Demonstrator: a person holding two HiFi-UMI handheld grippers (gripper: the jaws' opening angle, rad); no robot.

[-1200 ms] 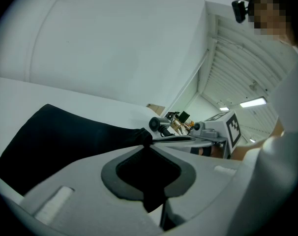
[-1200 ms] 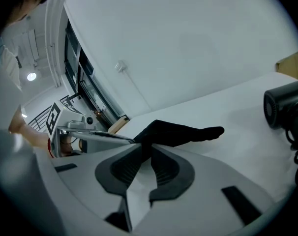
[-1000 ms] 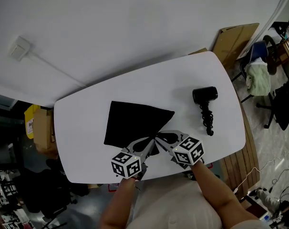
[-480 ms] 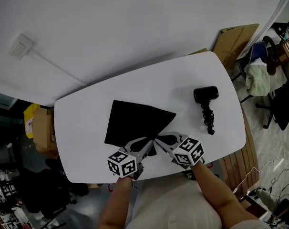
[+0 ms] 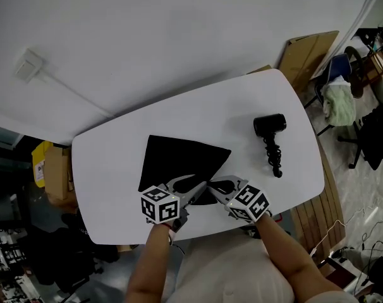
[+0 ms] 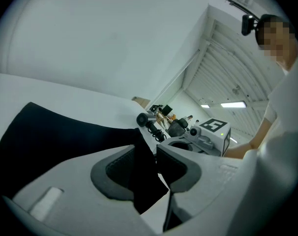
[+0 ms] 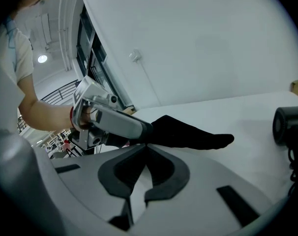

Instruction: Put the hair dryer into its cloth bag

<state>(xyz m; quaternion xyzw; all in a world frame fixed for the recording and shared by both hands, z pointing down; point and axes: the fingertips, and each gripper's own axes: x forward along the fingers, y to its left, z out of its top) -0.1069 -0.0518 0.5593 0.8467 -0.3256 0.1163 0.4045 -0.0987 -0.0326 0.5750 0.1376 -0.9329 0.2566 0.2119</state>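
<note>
Left tongs (image 6: 146, 149): the jaws stand apart and have just been opening. The near edge of the cloth bag (image 5: 179, 160) runs between the pads, but they do not press on it.
Right tongs (image 7: 146, 146): closed tight, with the tips pinching the same near corner of the bag (only a little cloth, as far as the right gripper view shows).
Cloth bag: black and flat on the white surface (image 5: 115, 156). Its near corner lies just at the tips of both tongs, which almost meet there.
Hair dryer (image 5: 270, 126): it lies on the surface at the right, well apart from the bag and from both tongs, with its coiled cord (image 5: 273, 158) toward the person. It is outside the bag and nothing touches it.
Step in hand: in my judgement, finding and opening the mouth of the bag; the dryer's turn has not yet come.
Next move: the left tongs probably must catch one layer of cloth only and draw it away from the right tongs, so the mouth opens. A grip on both layers would keep it shut.
</note>
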